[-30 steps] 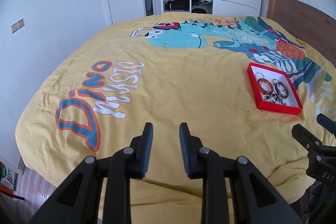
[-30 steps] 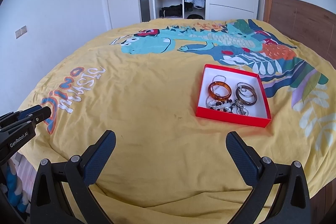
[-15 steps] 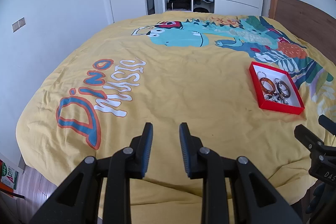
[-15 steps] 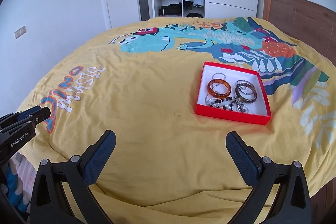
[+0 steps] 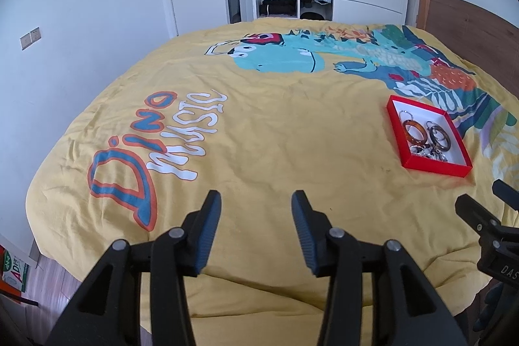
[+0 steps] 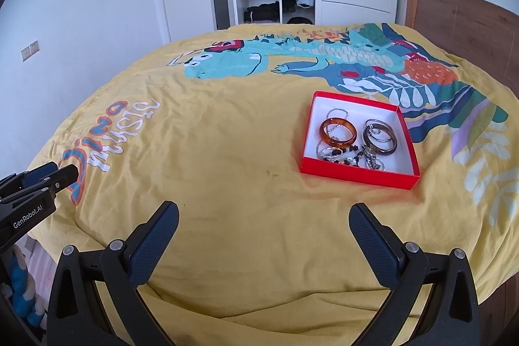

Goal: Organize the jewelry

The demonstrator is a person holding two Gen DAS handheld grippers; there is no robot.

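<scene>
Red box (image 6: 358, 174) sitting flat on yellow dino duvet (image 6: 227, 151), toward headboard-side edge, right of centre. Inside, all jewelry pooled together: amber bangle (image 6: 338, 132), dark bangle (image 6: 380, 137), beaded tangle (image 6: 347, 155) along near wall, thin silver hoops underneath. Nothing loose on duvet, so fits either sorted-into-box or waiting-to-be-laid-out. Right gripper (image 6: 263, 235) spread wide, empty, hovering over near edge, aimed just left of box. Left gripper (image 5: 256, 226) parted, narrower gap, empty, well apart from box over near-left area.
</scene>
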